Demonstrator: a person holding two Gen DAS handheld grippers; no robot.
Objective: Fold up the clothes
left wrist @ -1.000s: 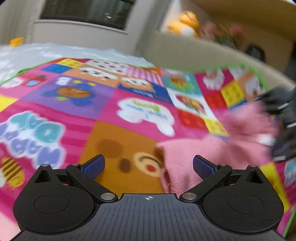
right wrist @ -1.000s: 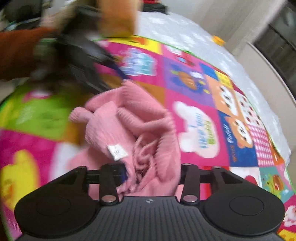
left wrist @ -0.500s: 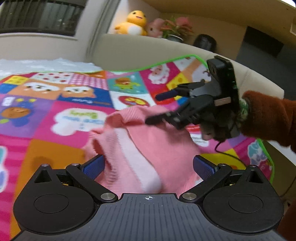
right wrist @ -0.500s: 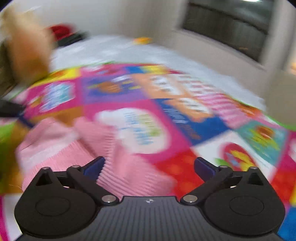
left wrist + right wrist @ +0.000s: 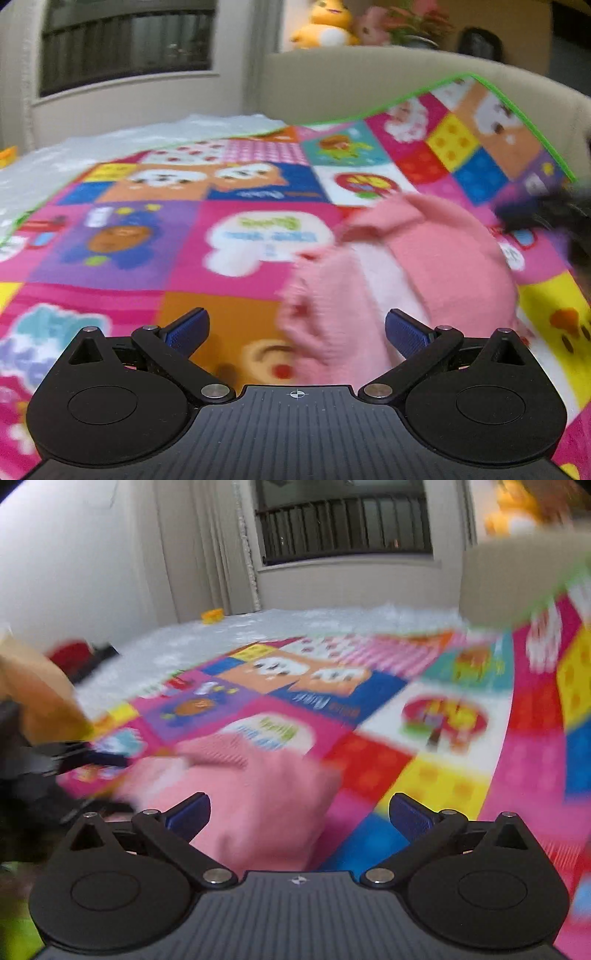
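A: Where does the pink knitted garment (image 5: 424,266) lie?

B: It is bunched up on the patchwork play mat (image 5: 155,236), a bright mat of cartoon squares with a green border. In the left wrist view it sits right of centre, and its near edge reaches down between the blue pads of the left claw (image 5: 295,334), closer to the right pad. A paler band runs across the knit.

A: How does the left claw stand?

B: Its two fingers are spread wide and grip nothing. The left pad (image 5: 186,328) hangs over an orange square of the mat.

A: And the right claw (image 5: 299,814)?

B: It is spread wide as well and holds nothing. In the right wrist view the garment (image 5: 255,797) lies just ahead of it, toward its left finger, with a blue mat square under the right finger. That view is smeared, so the folds of the cloth cannot be made out.

A: Does either camera catch the other claw?

B: Yes, faintly. The right claw appears as a dark blur at the right edge of the left view (image 5: 554,218), just beside the garment's far side. In the right view the left claw (image 5: 92,758) shows at the left edge, near the garment's corner.

A: What is behind the mat?

B: A white floor covering (image 5: 295,624), a barred window (image 5: 343,524), and yellow and pink plush toys (image 5: 332,26) on a beige ledge.
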